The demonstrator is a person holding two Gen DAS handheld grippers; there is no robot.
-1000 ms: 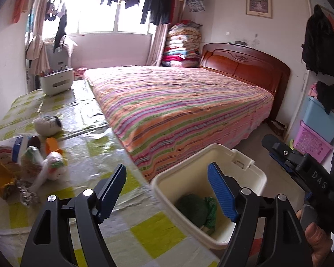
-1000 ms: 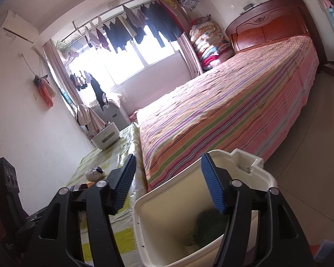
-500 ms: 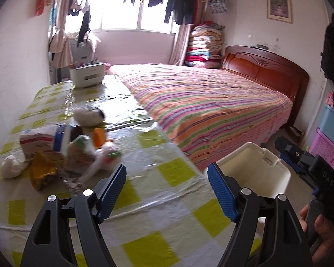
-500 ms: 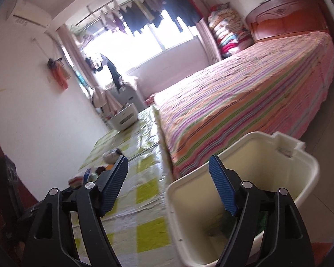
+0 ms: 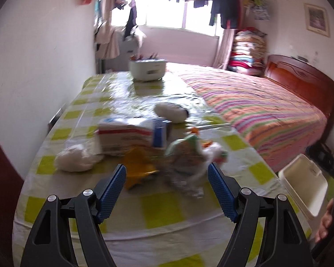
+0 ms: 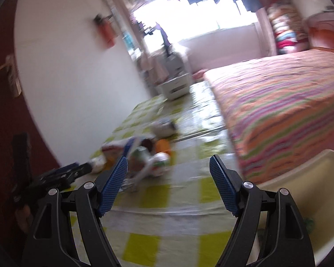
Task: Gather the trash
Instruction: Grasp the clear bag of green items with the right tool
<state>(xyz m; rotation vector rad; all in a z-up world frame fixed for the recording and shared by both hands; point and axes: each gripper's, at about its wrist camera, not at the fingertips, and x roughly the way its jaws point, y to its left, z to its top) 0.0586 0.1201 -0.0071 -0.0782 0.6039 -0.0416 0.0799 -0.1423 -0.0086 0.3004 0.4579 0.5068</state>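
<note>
We read no legible writing in either view: the red-banded white packet point(image 5: 124, 136) and the blue-edged carton point(image 5: 159, 133) carry print too blurred to make out. The trash pile lies mid-desk point(image 5: 62, 191), on the yellow-checked cloth, with a white crumpled wad point(image 5: 76, 158), a yellow wrapper point(image 5: 138, 166) and a green-and-white bag point(image 5: 184, 153) nearest us. The left hand-held gripper point(image 5: 167, 189) is released, its blue pads spread with nothing between them; the right hand-held gripper point(image 6: 168, 182) is likewise released and empty. The cream bin point(image 5: 305, 187) stands off the desk's right edge, beside the striped bed point(image 5: 267, 111). Compared with a second ago, both views have swung from the bin toward the pile, and the right jaws have widened.
</note>
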